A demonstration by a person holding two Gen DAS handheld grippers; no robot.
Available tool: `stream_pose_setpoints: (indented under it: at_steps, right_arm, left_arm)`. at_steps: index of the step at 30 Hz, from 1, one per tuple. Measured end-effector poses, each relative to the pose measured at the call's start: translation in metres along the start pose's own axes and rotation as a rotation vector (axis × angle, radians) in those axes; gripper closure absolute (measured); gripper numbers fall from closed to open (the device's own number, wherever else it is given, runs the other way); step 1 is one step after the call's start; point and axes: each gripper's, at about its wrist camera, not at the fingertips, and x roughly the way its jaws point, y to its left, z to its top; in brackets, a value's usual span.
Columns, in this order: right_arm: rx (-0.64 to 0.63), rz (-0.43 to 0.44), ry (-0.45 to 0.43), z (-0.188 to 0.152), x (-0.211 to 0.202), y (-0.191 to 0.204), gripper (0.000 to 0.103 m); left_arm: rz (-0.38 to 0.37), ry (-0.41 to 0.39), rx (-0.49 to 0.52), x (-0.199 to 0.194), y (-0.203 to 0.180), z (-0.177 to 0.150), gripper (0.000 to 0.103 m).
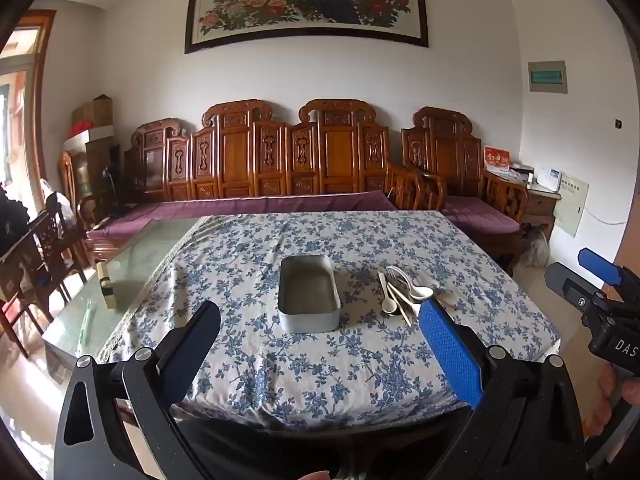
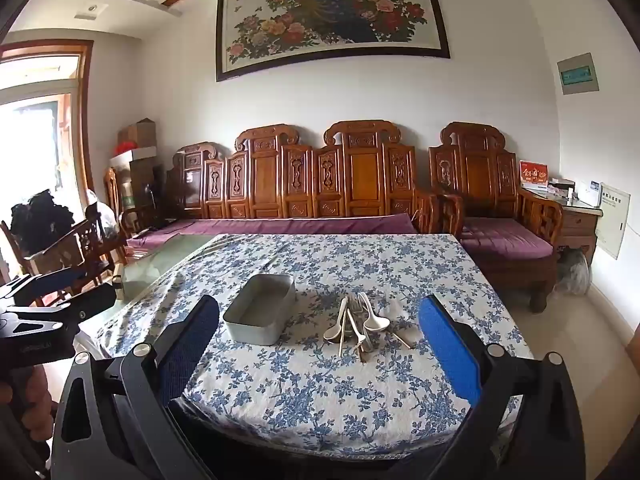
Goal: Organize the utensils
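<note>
Both the left gripper (image 1: 320, 336) and right gripper (image 2: 318, 330) hover with fingers spread wide and empty, and that tangled pile of utensils (image 2: 358, 326) beside the metal tin (image 2: 260, 314) looks slick and light, the white spoons breakable, best pinched by a handle.

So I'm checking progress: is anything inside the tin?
No, the tin shows only bare floor; the utensils lie beside it. The near wall hides a strip.

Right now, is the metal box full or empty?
Empty. The metal box shows only its bare grey floor in both views, and the spoons and forks lie piled on the tablecloth beside it.
</note>
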Motion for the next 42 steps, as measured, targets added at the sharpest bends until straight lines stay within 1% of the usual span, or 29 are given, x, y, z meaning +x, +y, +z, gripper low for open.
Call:
stream_pose_setpoints:
  at_steps: [12,16,38,42]
  right_arm:
    - [0.001,0.0,0.004,0.0002,0.0,0.0001,0.003]
    - [0.002,0.002,0.004,0.0005,-0.0003,0.0002,0.003]
    - [-0.001,0.001,0.005,0.0003,-0.0003,0.0005,0.003]
    - [-0.001,0.001,0.005,0.0003,-0.0003,0.0006,0.003]
  left_arm:
    - [0.001,-0.001,0.005,-0.0005,0.0003,-0.0001,0.007]
    - [0.003,-0.001,0.007,0.0004,-0.007,-0.0007,0.007]
    - [0.001,-0.005,0.007,-0.0007,-0.0052,0.0022,0.007]
    - [-0.002,-0.009,0.006,-0.0066,-0.0054,0.0089,0.007]
